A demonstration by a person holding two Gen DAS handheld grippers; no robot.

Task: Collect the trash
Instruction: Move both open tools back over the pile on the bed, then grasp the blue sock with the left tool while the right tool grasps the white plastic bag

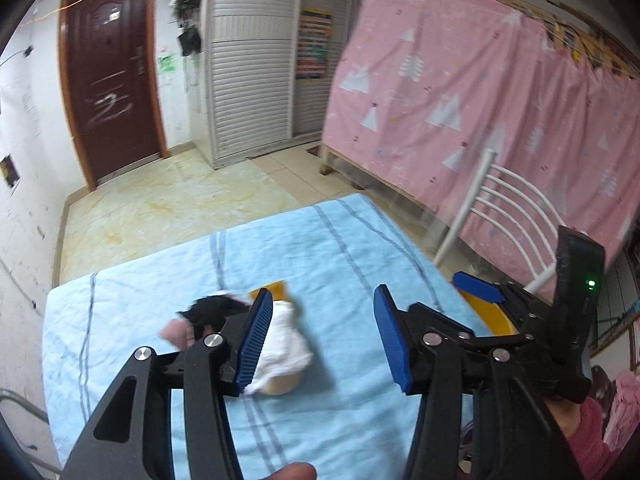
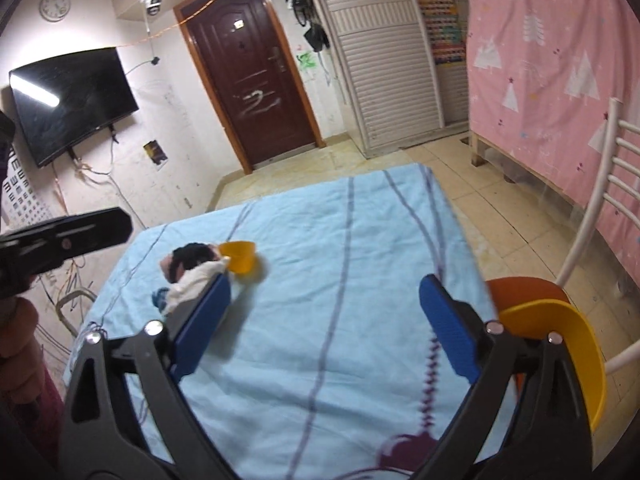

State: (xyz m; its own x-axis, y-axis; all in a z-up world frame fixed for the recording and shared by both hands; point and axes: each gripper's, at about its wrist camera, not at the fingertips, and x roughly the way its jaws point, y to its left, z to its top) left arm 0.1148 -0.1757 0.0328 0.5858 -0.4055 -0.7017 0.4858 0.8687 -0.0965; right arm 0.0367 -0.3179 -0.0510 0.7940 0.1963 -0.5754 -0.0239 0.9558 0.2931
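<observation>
A heap of trash lies on the light blue tablecloth (image 1: 360, 240): a crumpled white paper wad (image 1: 288, 344), a black scrap (image 1: 216, 308), a pink scrap (image 1: 176, 332) and a small yellow cup (image 1: 278, 288). My left gripper (image 1: 324, 340) hovers just above the heap, open. Its left pad is in front of the white wad and grips nothing. In the right wrist view the same heap (image 2: 192, 268) and yellow cup (image 2: 238, 256) sit ahead to the left. My right gripper (image 2: 326, 324) stands wide open over bare cloth with nothing between its fingers.
A yellow bin (image 2: 568, 332) sits off the table's right edge over an orange seat (image 2: 524, 288) of a white chair (image 2: 592, 208). A pink curtain (image 1: 460, 100) hangs to the right. A brown door (image 2: 252, 84) and a wall television (image 2: 72, 104) are beyond the tiled floor.
</observation>
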